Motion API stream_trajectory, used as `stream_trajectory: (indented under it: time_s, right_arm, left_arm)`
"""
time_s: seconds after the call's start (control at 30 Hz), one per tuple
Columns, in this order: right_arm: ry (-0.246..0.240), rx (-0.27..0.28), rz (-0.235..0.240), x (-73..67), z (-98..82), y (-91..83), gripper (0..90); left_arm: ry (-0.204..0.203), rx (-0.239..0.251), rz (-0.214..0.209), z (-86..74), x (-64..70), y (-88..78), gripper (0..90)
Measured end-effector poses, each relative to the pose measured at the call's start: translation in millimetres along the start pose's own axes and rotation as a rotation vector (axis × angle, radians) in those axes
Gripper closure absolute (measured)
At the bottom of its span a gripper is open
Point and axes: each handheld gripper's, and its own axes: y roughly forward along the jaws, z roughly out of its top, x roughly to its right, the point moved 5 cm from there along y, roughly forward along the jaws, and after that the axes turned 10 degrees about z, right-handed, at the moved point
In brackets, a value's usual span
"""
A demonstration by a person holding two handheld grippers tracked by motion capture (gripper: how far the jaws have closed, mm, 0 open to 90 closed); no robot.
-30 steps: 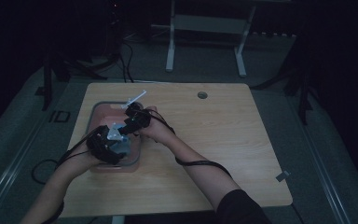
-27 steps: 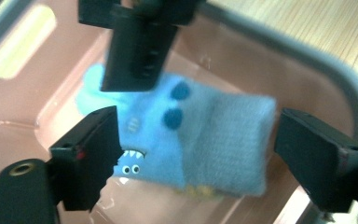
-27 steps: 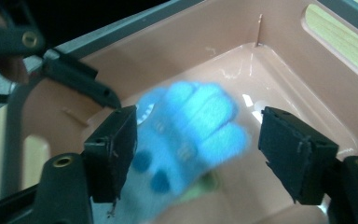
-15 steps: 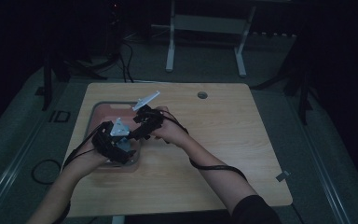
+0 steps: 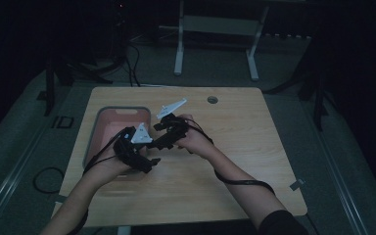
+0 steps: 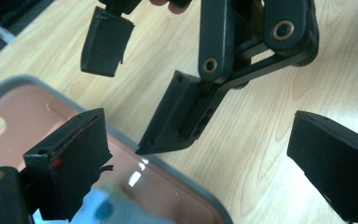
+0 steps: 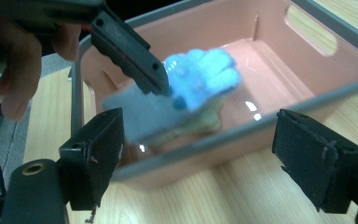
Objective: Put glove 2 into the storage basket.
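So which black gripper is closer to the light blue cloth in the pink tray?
The left gripper: its jaw is right at the cloth, over the tray; the right gripper hangs outside the rim.

Both tools, left tool (image 5: 149,159) and right tool (image 5: 159,132), gape wide.

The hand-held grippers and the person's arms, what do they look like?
Both are black. The left hand-held gripper and the right hand-held gripper each carry a grey three-cornered plate on top and trail a black cable. Their jaws end in blocky black pads. A dark sleeve covers the right upper forearm.
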Motion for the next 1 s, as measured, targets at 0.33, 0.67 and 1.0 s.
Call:
stream_trajectory:
  time_s: [0.33, 0.67, 1.0]
  right_arm:
    - [0.020, -0.009, -0.020, 9.8, -27.5, -19.6, 16.8]
    - [0.053, 0.000, -0.041, 15.4, -55.7, -43.8, 16.8]
    - [0.090, 0.024, -0.064, 21.5, -88.7, -65.3, 16.7]
  left_arm:
    - [0.044, 0.013, -0.057, 16.6, 21.3, 11.3, 5.7]
    - [0.073, 0.034, -0.096, 28.4, 44.0, 25.7, 5.7]
    - [0.120, 0.024, -0.142, 36.4, 66.1, 42.3, 5.7]
